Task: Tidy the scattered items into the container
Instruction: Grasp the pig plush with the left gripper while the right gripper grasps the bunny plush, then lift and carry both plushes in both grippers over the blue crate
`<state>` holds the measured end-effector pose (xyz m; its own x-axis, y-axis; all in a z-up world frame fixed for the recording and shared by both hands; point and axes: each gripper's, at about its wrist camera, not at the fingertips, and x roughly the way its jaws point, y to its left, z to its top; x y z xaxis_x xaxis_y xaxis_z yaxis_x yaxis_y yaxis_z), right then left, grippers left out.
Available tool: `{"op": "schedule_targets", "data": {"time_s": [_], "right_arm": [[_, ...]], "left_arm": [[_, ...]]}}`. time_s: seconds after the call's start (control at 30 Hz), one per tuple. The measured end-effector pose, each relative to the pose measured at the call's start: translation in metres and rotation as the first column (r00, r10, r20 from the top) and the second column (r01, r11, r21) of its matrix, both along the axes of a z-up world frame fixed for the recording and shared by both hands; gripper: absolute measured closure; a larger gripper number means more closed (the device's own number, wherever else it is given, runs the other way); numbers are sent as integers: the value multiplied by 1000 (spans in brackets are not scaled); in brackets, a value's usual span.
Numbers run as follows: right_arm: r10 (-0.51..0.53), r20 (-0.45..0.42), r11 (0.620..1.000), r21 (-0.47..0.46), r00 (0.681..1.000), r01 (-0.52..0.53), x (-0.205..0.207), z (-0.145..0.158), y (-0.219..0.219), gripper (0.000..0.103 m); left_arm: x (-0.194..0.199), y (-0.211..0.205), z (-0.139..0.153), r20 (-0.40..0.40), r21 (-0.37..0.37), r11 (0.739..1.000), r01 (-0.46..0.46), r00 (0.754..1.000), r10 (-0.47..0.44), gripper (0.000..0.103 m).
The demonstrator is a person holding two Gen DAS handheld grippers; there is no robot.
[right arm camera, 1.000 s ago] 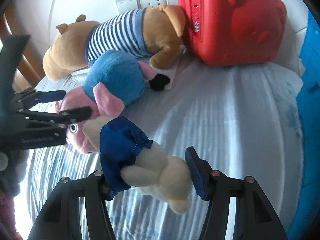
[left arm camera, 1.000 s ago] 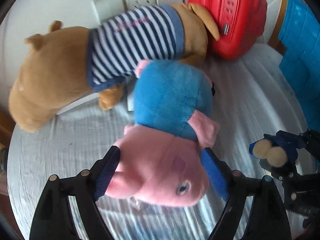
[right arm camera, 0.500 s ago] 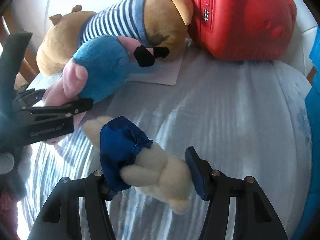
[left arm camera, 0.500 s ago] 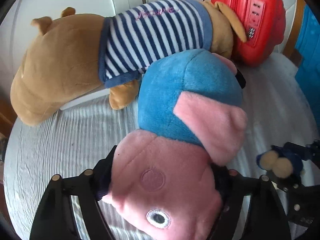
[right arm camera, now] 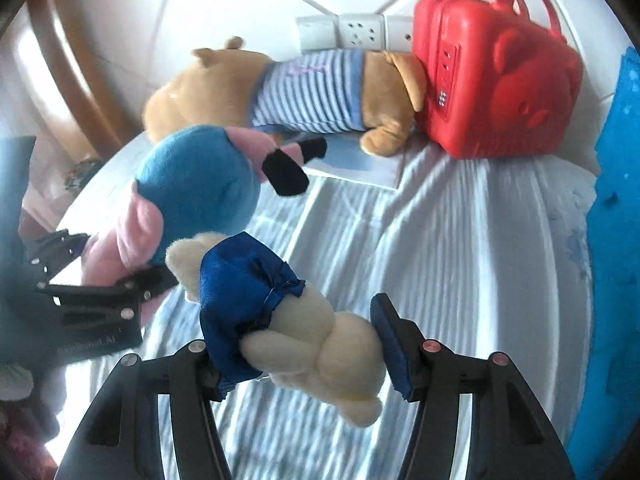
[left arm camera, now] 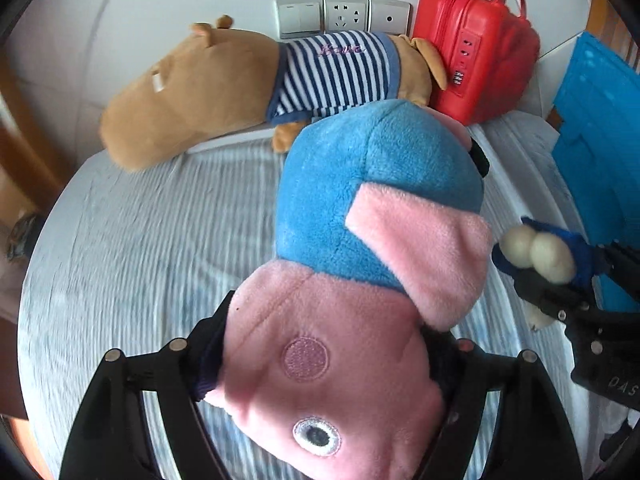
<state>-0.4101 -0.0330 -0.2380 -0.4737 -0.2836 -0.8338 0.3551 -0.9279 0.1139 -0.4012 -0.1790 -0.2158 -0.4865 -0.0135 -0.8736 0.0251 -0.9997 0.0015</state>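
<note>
Fingers of my left gripper [left arm camera: 332, 364] clench the pink pig plush [left arm camera: 340, 380] by its head; my right gripper [right arm camera: 296, 344] grips a cream bear [right arm camera: 320, 352], both lifted off the bed [right arm camera: 460, 240] for carrying toward the blue container [left arm camera: 592, 128].

Both grippers are matte black plastic: the left gripper [left arm camera: 328, 364] and the right gripper [right arm camera: 296, 344] each carry two angular fingers with dark blue ribbed pads, silver and red screw heads (white lettering marks one body's side).
</note>
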Motion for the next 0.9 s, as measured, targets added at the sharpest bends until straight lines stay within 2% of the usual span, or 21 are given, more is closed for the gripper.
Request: {"op": "schedule_targets", "data": {"time_s": [0.33,0.53,0.9], "right_arm": [[40,-82,997,62,996,-35,97,46,-20,45],[48,-93,996,79,994,-41,149,56,-15,45],[89,-90,993,84,992,-82,224,63,4,45]], "left_arm": [[120,-10,44,-21,-10,998,-65,998,64,25],[177,-6,52,-20,-16,996,-83,996,83,25],[259,5,59,-32,-11,994,-107,994,106,25]]}}
